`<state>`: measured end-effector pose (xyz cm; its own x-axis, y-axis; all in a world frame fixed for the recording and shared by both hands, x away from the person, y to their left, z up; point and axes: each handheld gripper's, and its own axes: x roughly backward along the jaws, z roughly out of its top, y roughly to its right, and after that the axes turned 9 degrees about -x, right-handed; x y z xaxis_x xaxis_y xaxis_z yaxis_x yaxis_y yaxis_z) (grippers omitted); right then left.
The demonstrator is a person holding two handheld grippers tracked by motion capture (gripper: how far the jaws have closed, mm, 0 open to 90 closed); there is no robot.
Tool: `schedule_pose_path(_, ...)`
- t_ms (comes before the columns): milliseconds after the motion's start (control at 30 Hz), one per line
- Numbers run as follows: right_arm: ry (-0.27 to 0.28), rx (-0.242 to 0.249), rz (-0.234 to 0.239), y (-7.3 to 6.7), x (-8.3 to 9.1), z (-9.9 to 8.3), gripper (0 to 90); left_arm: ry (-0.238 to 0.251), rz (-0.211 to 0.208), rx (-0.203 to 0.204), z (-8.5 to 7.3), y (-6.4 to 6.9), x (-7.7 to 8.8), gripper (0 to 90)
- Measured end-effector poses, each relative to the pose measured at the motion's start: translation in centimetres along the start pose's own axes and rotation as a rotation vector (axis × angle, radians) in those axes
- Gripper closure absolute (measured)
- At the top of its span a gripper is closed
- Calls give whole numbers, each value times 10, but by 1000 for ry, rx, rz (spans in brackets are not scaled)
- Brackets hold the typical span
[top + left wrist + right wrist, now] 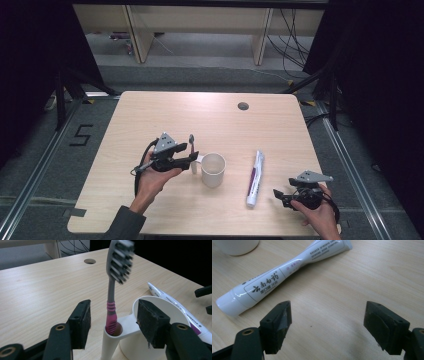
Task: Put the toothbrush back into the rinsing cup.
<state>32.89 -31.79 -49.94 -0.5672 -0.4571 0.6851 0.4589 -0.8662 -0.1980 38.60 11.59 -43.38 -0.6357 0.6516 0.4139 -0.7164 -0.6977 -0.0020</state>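
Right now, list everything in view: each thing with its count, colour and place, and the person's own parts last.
toothbrush: one, grey stem with pink grip, standing upright in the cup's side holder, between the left gripper's open jaws.
cup: one, white, mid-table, with a tube-shaped holder on its left side.
toothpaste tube: one, white with a dark red stripe, lying flat to the right of the cup, cap end nearest the person.
table: one, light wood, with a round cable hole near its far edge.
left gripper: one, black, jaws open on either side of the toothbrush, not touching it.
right gripper: one, black, jaws open and empty, near the tube's cap.
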Motion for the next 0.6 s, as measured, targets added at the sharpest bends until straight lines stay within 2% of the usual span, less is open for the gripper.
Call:
schedule_pose_path(200,2,-3,-16,0,1,0,231,2,-16,-7,3,5,10,387)
schedule_pose_path(267,0,-4,-6,0,1,0,231,-10,-9,-7,2,7,12,376)
schedule_pose_path(500,-4,-11,-12,-1,2,0,231,-18,-13,5,-5,11,19,319)
schedule_pose_path(600,5,1,-18,1,2,0,231,-26,-12,4,-10,12,23,301)
